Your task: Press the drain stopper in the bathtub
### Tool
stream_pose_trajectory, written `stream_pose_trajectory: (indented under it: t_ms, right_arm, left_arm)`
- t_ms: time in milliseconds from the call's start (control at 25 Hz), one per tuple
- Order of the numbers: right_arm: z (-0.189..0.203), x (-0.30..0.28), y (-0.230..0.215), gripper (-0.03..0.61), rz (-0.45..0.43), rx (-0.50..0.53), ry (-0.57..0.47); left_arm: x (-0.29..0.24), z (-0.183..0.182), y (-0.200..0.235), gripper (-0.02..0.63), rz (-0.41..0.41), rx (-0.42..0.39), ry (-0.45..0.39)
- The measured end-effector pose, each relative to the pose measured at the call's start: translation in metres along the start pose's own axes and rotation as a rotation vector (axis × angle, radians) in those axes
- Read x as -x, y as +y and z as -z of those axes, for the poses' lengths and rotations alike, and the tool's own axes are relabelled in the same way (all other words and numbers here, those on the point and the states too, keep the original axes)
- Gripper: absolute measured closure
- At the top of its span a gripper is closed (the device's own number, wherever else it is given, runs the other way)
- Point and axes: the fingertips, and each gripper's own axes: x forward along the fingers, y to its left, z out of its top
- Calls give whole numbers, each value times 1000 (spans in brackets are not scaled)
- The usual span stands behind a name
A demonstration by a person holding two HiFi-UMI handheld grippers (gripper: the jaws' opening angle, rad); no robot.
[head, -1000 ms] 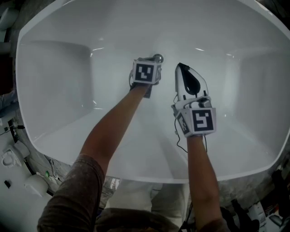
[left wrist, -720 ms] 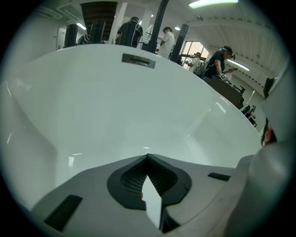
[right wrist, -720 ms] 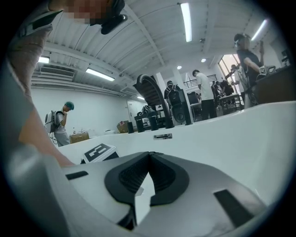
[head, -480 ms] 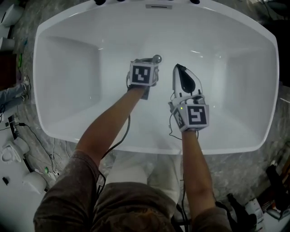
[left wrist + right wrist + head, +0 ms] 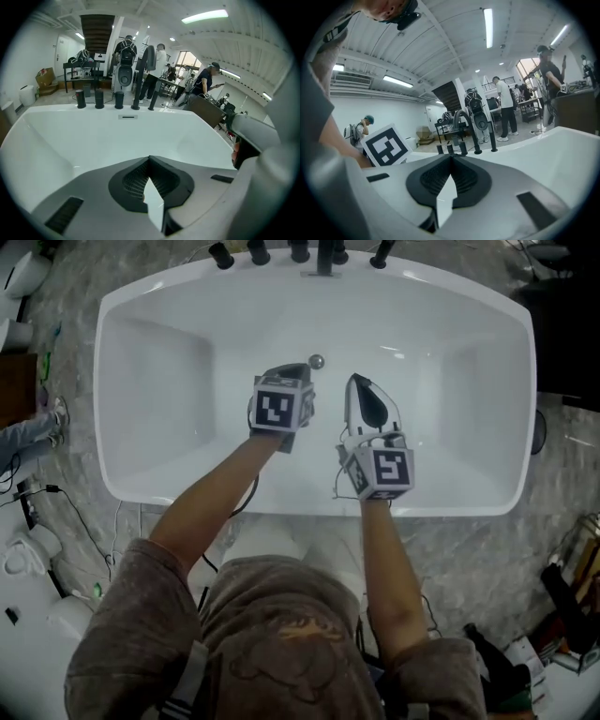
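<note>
Probably the drain stopper [image 5: 316,361] is rigid and slick, so we press squarely on its crown. The left claw [image 5: 149,159] and right claw [image 5: 451,158] are both closed, empty.

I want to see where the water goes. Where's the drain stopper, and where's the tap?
drain stopper [image 5: 317,361], head view, its shiny round top.
faucet spout [image 5: 326,256], head view, its dark body.

Bathtub [image 5: 450,399] floor open on both sides of me.
Only my right gripper [image 5: 359,390] crowds my left gripper [image 5: 292,371] near the drain stopper [image 5: 317,361]; taps [image 5: 319,254] well back on rim.
</note>
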Motion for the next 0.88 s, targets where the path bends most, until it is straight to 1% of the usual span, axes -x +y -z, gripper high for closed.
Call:
stream_pose_trajectory:
  t_ms: [160,400,520,600,720,880]
  right_arm:
    - [-22,18,21,577,-7,5,0]
    - [-46,46,54,577,-15,-2,7]
    - [-60,66,65,577,-8,-14,1]
    - [-71,76,74,577,-20,-14,-3]
    - [-88,86,91,577,-50,13,-11]
    - [-106,105,113,577,-87,28,-27]
  left_arm:
    - [48,-13,-15,611,16,10,-20]
    - [110,-26,-31,611,30,-23,-59]
    - [142,-31,-44,611,59,-45,-89]
    - [163,-34,-52,611,77,-63,-108]
    - [194,-41,-63,611,109,-92,-143]
    - [232,-45,-76,611,140,-125,-204]
